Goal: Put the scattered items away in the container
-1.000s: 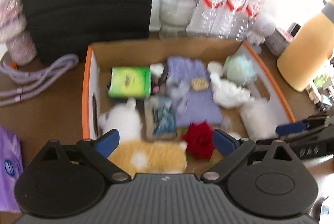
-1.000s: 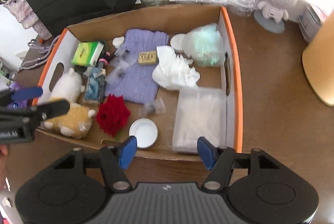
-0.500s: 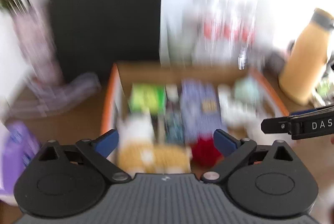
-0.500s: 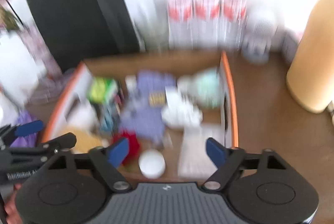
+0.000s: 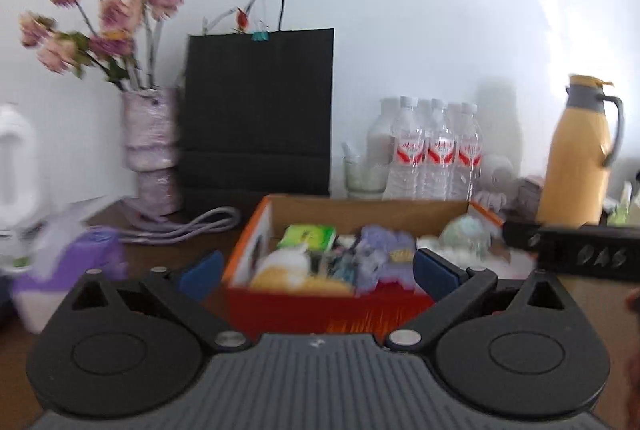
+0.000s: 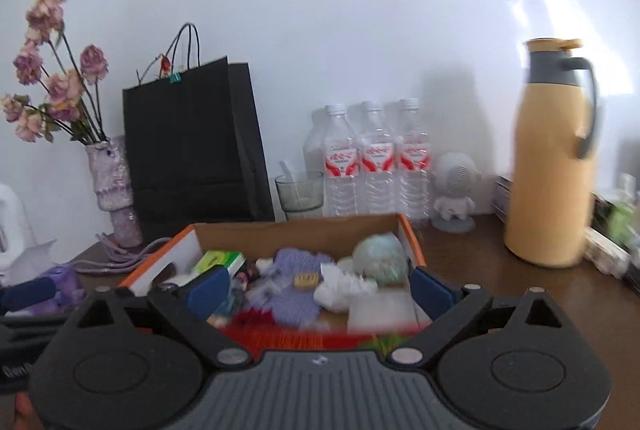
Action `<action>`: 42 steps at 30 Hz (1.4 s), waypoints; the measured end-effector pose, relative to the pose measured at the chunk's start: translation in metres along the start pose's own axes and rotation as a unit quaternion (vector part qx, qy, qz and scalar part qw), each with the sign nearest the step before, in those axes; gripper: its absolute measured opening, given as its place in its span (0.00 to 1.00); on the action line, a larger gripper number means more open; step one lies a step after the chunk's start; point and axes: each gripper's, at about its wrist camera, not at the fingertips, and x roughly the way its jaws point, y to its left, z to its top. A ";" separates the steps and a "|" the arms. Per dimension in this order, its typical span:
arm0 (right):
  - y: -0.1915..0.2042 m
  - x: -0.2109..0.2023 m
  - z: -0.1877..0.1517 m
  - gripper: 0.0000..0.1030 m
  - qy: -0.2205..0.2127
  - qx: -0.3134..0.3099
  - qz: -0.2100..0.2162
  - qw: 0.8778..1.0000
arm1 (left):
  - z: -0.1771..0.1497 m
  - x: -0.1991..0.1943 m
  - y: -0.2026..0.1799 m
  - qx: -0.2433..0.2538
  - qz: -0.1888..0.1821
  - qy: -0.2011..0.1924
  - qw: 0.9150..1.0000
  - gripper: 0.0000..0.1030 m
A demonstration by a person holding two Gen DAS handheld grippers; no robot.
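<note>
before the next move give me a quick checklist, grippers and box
1. Left gripper open, nothing between its fingers: ok.
2. Right gripper open, jaws just been opening, nothing held: ok.
3. Box upright on the table, items inside: ok.
4. Purple pack left of the box, not in it: not ok.
5. Cable on the table, outside the box: not ok.
6. Other loose items near the jug: cannot tell, blurred.

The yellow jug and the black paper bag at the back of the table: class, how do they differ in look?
The yellow jug is rounded with one grey side handle; the black paper bag is flat-sided with thin loop handles on top. The bag carries a small clip; the jug has a grey collar. Both stand upright against the wall.
</note>
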 end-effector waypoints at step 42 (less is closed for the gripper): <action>0.001 -0.057 -0.124 1.00 0.180 -0.058 -0.015 0.982 | -0.098 -0.035 0.010 0.017 -0.032 0.189 0.981 1.00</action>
